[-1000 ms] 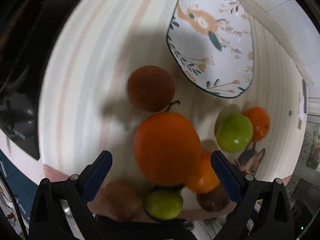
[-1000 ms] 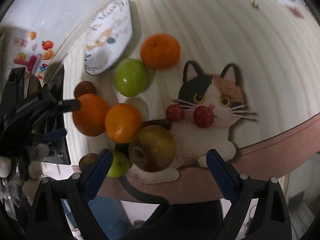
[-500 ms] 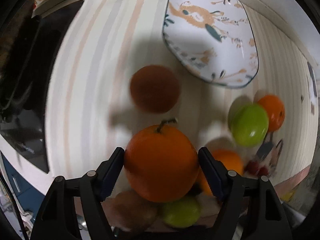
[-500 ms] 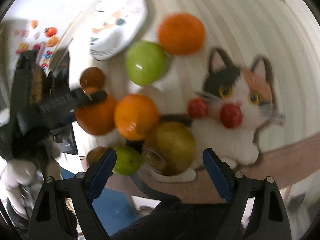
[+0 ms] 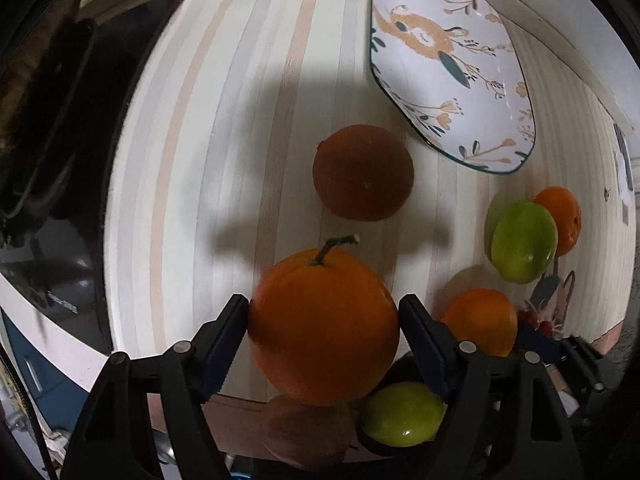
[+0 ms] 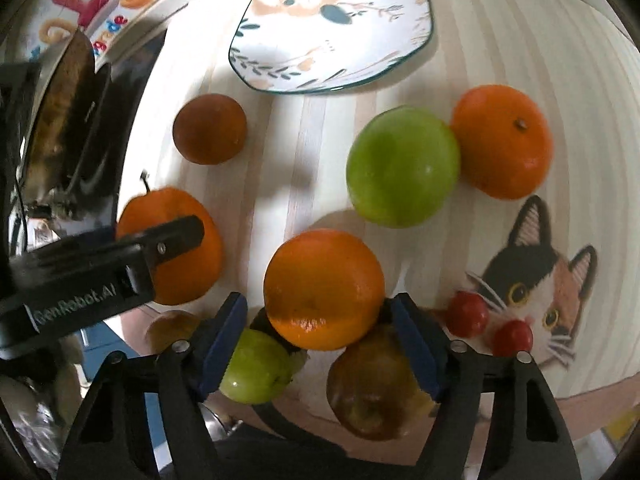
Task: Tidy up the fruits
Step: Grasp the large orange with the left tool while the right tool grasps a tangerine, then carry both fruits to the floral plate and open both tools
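My left gripper (image 5: 324,328) is shut on a stemmed orange (image 5: 324,328), both pads touching its sides; it also shows in the right wrist view (image 6: 176,248) with the left finger (image 6: 160,240) across it. My right gripper (image 6: 320,320) has its jaws around a second orange (image 6: 324,288), the right pad touching it, a small gap at the left. A floral plate (image 5: 448,60) lies at the back, also seen from the right wrist (image 6: 332,20). A brown fruit (image 5: 362,172) sits between plate and oranges.
A green apple (image 6: 402,166) and a tangerine (image 6: 502,142) sit to the right. A small green fruit (image 6: 256,368), a yellow-brown pear (image 6: 372,392), two red cherry tomatoes (image 6: 466,314) and a cat picture (image 6: 532,280) lie near the mat's front edge. A dark appliance (image 5: 60,140) stands left.
My left gripper closed onto the stemmed orange. My right gripper moved forward and narrowed around the second orange.
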The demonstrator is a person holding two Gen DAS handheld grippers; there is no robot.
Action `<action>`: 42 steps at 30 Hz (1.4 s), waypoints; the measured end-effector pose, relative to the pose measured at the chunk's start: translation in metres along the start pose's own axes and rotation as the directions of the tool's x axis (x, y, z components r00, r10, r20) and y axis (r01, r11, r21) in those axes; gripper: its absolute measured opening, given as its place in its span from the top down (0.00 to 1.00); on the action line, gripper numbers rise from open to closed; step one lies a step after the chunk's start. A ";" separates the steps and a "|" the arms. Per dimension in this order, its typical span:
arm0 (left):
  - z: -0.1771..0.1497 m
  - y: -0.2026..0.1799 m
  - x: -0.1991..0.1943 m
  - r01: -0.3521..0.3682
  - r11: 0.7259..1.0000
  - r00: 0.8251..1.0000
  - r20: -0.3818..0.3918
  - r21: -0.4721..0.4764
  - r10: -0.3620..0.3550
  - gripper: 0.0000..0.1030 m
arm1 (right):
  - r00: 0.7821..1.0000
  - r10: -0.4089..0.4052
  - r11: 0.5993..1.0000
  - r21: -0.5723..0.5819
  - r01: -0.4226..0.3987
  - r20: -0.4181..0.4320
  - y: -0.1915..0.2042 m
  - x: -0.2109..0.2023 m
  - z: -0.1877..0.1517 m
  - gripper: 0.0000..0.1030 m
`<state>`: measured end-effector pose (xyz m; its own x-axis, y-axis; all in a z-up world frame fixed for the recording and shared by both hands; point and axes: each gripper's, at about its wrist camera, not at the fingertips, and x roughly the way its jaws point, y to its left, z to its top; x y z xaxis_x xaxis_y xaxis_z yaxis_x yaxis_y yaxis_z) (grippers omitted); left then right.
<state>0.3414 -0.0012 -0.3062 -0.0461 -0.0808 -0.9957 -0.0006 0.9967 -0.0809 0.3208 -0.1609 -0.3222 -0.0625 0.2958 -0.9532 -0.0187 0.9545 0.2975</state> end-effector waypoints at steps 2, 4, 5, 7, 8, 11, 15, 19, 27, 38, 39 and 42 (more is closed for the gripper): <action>0.012 0.005 0.008 0.016 1.000 1.000 -0.018 -0.005 -0.017 0.25 | 1.000 -0.023 1.000 -0.012 0.023 -0.007 0.001 0.007 0.004 0.32; 0.021 0.004 0.013 0.033 0.999 0.999 -0.039 0.002 -0.033 0.25 | 1.000 -0.028 0.999 -0.015 0.028 -0.009 0.000 0.011 0.005 0.34; 0.023 0.007 0.013 0.049 0.999 0.997 -0.059 0.000 -0.049 0.25 | 1.000 -0.029 0.999 -0.013 0.029 -0.011 -0.002 0.012 0.006 0.34; 0.025 0.014 0.022 0.077 0.997 0.992 -0.096 -0.007 -0.078 0.25 | 1.000 -0.028 1.000 -0.013 0.028 -0.011 -0.002 0.012 0.007 0.34; 0.026 0.017 0.027 0.091 0.996 0.988 -0.121 -0.011 -0.092 0.25 | 1.000 -0.027 1.000 -0.010 0.027 -0.012 -0.002 0.012 0.007 0.34; 0.028 0.029 0.033 0.120 0.992 0.981 -0.154 -0.028 -0.122 0.24 | 1.000 -0.025 1.000 -0.001 0.025 -0.018 -0.003 0.015 0.009 0.34; 0.015 0.019 0.032 0.075 0.997 0.990 -0.119 -0.016 -0.077 0.27 | 1.000 -0.028 1.000 0.001 0.028 -0.015 -0.002 0.015 0.009 0.34; 0.011 0.022 0.017 -0.002 1.000 0.999 -0.049 0.020 0.003 0.28 | 0.999 -0.046 0.999 -0.017 0.046 0.012 0.010 0.019 0.012 0.35; 0.002 0.038 -0.045 0.047 0.998 0.998 0.046 0.031 -0.048 0.28 | 0.997 0.048 0.999 -0.005 -0.048 0.053 0.010 -0.019 0.008 0.35; 0.106 -0.045 -0.097 0.165 0.985 0.966 0.193 0.049 -0.172 0.28 | 0.962 0.092 0.995 0.021 -0.101 0.258 -0.019 -0.108 0.106 0.35; 0.125 -0.055 -0.092 0.163 0.985 0.965 0.199 0.053 -0.170 0.28 | 0.960 0.078 0.996 0.024 -0.088 0.269 -0.024 -0.108 0.124 0.35; 0.174 -0.062 -0.083 0.178 0.983 0.965 0.185 0.047 -0.184 0.28 | 0.960 0.036 0.999 0.024 -0.045 0.276 -0.032 -0.102 0.168 0.35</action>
<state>0.5190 -0.0569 -0.2264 0.1406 -0.2616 -0.9549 0.0377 0.9652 -0.2588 0.4958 -0.2152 -0.2435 0.2148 0.3289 -0.9196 0.0078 0.9410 0.3383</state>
